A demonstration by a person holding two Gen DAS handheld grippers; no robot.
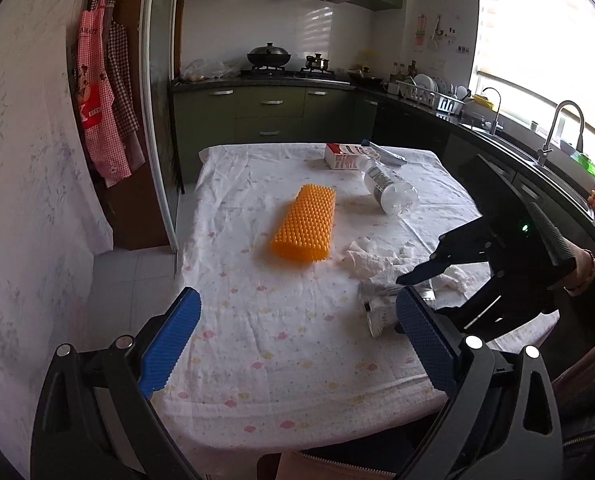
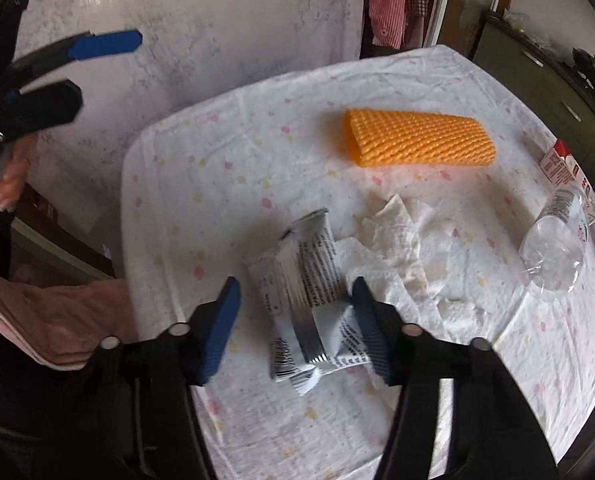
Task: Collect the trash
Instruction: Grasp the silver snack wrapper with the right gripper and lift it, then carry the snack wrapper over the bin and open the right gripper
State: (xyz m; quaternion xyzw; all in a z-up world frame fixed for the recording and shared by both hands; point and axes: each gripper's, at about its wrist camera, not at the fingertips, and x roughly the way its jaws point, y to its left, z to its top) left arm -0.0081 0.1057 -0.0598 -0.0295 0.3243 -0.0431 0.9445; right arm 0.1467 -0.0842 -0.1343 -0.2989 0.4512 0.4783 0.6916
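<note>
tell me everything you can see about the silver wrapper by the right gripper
The silver wrapper is a crumpled, shiny foil-like packet with black print and a barcode near one end. It lies flat on the tablecloth, its far side overlapping the crumpled paper towel. It sits between the right gripper's blue pads; the right pad looks to touch it, the other stands clear.

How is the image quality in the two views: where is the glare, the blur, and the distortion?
Left wrist view: the window at upper right is blown out to white, the table stays evenly lit, and the fisheye bends the wall and door frame. Right wrist view: slight motion blur softens the silver wrapper and the other gripper at upper left; the table edge curves strongly.
</note>
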